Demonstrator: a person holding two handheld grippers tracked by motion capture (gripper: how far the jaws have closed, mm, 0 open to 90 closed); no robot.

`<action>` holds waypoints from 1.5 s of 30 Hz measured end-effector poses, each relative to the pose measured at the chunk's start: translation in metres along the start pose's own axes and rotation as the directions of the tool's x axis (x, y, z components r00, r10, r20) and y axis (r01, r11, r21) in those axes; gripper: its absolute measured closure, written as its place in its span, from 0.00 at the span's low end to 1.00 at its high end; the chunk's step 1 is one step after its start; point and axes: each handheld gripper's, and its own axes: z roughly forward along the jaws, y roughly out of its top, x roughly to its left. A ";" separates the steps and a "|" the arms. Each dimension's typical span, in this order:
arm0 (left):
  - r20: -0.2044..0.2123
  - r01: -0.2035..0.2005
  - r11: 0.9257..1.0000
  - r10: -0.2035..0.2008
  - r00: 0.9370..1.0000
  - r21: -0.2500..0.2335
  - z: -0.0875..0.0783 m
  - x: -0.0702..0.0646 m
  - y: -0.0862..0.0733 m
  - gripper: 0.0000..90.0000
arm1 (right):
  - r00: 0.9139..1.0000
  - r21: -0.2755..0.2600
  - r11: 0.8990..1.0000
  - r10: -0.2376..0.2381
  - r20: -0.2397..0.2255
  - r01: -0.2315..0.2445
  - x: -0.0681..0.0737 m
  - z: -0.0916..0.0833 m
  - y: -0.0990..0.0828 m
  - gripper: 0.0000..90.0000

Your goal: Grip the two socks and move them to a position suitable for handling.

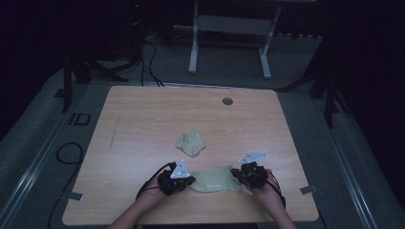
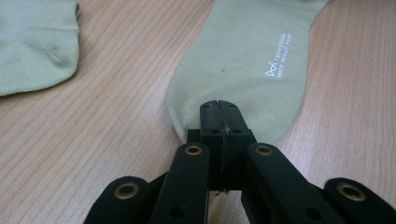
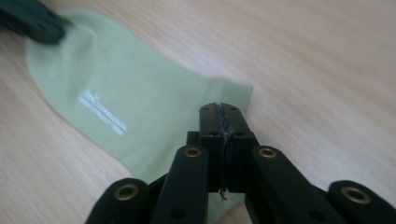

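A pale green sock (image 1: pixel 213 180) lies flat near the front edge of the counter (image 1: pixel 143 119), stretched between the two tools. The left tool (image 2: pixel 218 112) has its jaws pressed together over one rounded end of the sock, and the right tool (image 3: pixel 219 114) has its jaws together over the opposite end; from the gripper views each seems to pinch the fabric edge, though the cloth between the pads is hard to make out. A second sock (image 1: pixel 191 143), crumpled, sits toward the middle of the counter, apart from the first. Judging by this, one sock is laid out and held at both ends, ready to be folded or paired; the crumpled one is not yet dealt with.
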 end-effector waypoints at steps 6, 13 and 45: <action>-0.001 0.004 1.000 -0.004 1.000 -0.004 0.001 0.001 0.000 0.99 | 1.000 0.032 0.999 0.018 0.019 -0.019 -0.003 0.004 -0.013 0.99; 0.010 -0.022 1.000 0.022 1.000 0.005 0.002 0.004 0.003 0.99 | 0.999 0.025 0.999 0.037 0.017 -0.038 -0.002 -0.001 -0.021 0.99; 0.023 0.066 0.996 -0.065 0.998 -0.053 -0.024 0.009 0.006 0.40 | 0.999 -0.030 0.998 0.053 -0.008 -0.054 -0.009 -0.027 -0.004 0.82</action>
